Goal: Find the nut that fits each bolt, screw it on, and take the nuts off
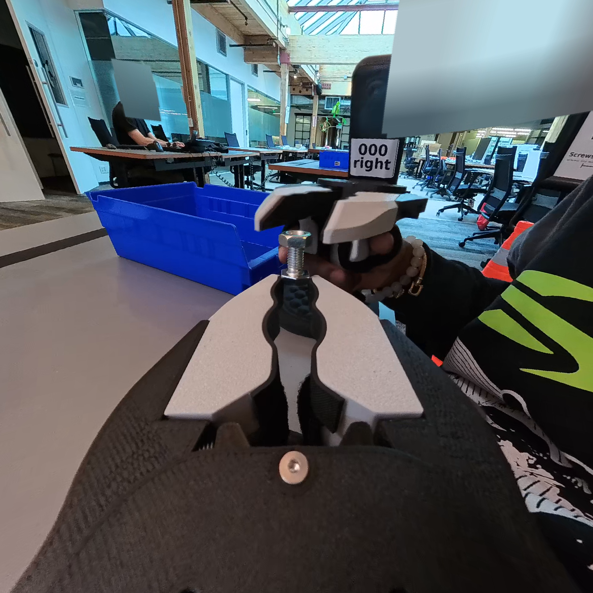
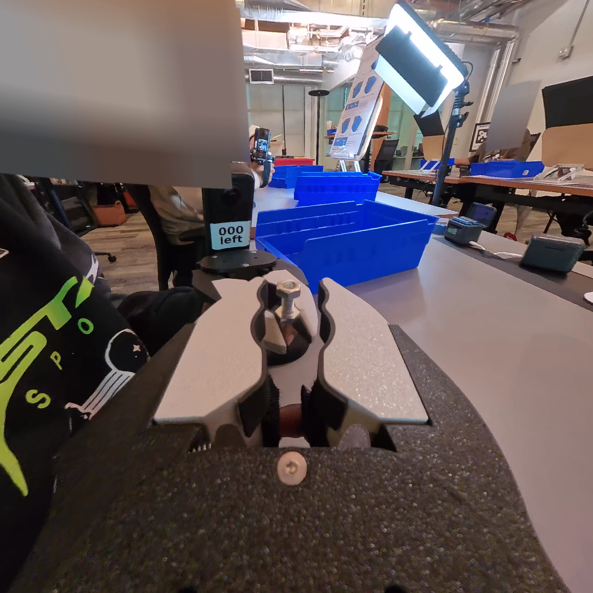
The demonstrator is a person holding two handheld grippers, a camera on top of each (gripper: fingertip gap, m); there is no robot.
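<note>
Left jaws clamp upright silver bolt, nut atop.

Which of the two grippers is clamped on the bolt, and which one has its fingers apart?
The left gripper clamps the bolt by its head, nut on top. The right gripper has fingers apart around the nut, not pressing it.

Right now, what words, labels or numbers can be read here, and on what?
I don't quote writing; here is what bears it.
White label on right hand-held gripper: legible.
Pale blue label on left hand-held gripper: legible.
Blue-and-white poster: too small.
White sign: cut off.
</note>
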